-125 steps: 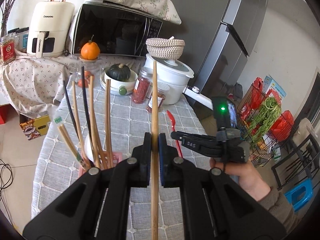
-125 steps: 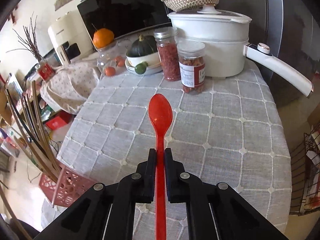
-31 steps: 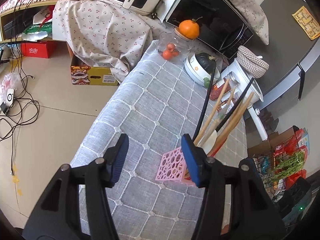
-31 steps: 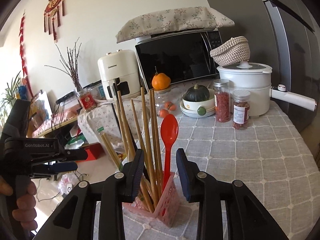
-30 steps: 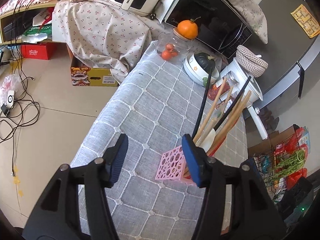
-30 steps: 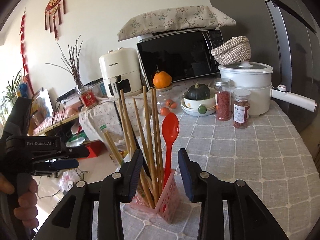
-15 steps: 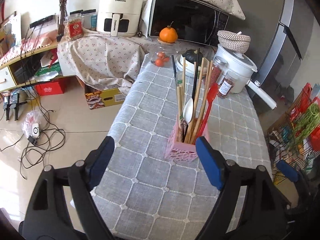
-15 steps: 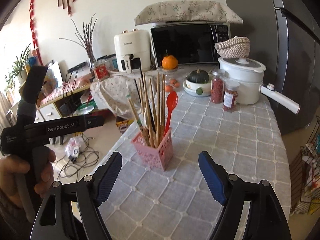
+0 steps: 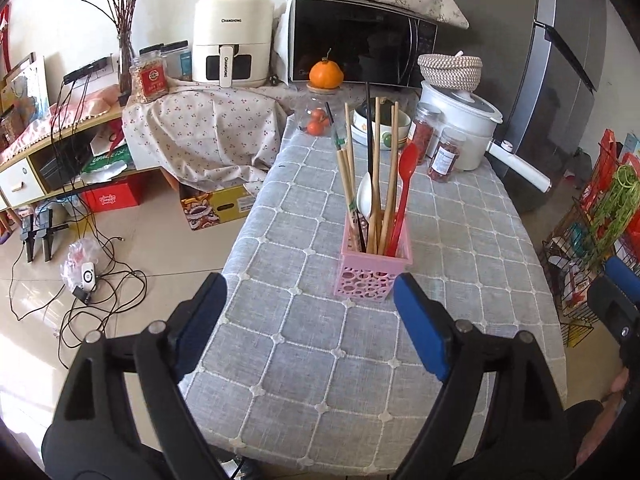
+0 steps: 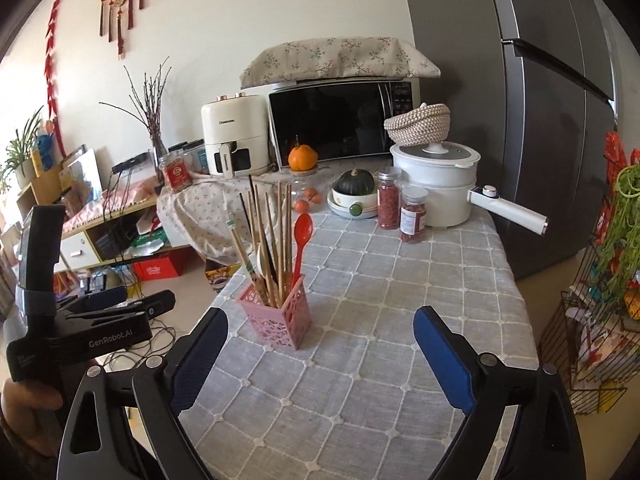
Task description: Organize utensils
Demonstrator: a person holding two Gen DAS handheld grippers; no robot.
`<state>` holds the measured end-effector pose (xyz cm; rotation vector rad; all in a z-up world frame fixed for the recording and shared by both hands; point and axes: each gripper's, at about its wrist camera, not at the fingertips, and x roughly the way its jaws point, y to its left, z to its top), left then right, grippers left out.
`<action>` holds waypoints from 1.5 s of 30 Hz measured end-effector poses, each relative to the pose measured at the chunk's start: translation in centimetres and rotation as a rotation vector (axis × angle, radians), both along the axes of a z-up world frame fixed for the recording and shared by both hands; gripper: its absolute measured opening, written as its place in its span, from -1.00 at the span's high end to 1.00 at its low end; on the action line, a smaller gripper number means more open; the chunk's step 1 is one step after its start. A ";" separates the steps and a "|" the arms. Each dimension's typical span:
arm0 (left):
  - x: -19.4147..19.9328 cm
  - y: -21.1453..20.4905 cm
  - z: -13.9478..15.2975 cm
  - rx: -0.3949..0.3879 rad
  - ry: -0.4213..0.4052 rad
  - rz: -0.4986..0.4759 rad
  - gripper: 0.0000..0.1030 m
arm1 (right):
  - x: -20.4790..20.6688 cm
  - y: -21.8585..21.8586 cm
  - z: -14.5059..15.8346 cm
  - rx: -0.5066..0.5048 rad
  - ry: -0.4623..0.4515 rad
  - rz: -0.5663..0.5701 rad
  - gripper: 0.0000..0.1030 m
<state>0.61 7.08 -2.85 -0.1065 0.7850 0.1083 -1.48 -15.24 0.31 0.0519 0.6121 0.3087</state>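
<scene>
Pink holder (image 9: 374, 268) stands upright on the gray checked bench (image 9: 320, 360), centre of the left wrist frame, w/ all the utensils in it: wooden chopsticks (image 9: 376, 168), a black pair, a white spoon (image 9: 365, 200) and the red spoon (image 9: 404, 184) leaning at its right side. Left gripper (image 9: 308, 308) sits at the bottom of that frame, jaws wide apart, nothing btwn them, holder just beyond. Right gripper (image 10: 320, 332) at the bottom of its own frame, jaws opening, also empty; holder (image 10: 280, 316) is centre-left there, red spoon (image 10: 302, 240) poking up. Left gripper body shows at lower left of the right wrist frame, a hand (image 10: 24, 412) under it. White pot (image 9: 460, 120), two jars and a microwave (image 9: 360, 44) at the bench's far end, upper right.
</scene>
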 end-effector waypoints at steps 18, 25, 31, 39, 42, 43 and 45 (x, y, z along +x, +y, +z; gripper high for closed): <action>0.4 -2.7 -0.7 0.016 0.015 -0.045 -0.66 | 1.2 -0.1 -1.9 -0.021 0.062 -0.061 -0.85; 0.6 -3.1 -1.0 0.023 0.025 -0.047 -0.66 | 1.0 0.2 -2.0 -0.022 0.062 -0.049 -0.85; 0.5 -3.1 -0.9 0.018 0.027 -0.050 -0.66 | 1.1 0.3 -2.1 -0.019 0.068 -0.048 -0.85; 0.5 -3.0 -0.8 0.013 0.021 -0.048 -0.66 | 0.9 0.3 -2.2 -0.015 0.061 -0.044 -0.85; 0.5 -3.1 -0.8 0.010 0.022 -0.054 -0.66 | 1.0 0.3 -2.2 -0.016 0.063 -0.044 -0.85; 0.5 -3.2 -0.9 0.010 0.024 -0.058 -0.66 | 1.0 0.3 -2.2 -0.016 0.062 -0.044 -0.85; 0.5 -3.3 -0.9 0.012 0.025 -0.062 -0.66 | 0.9 0.3 -2.3 -0.015 0.064 -0.041 -0.85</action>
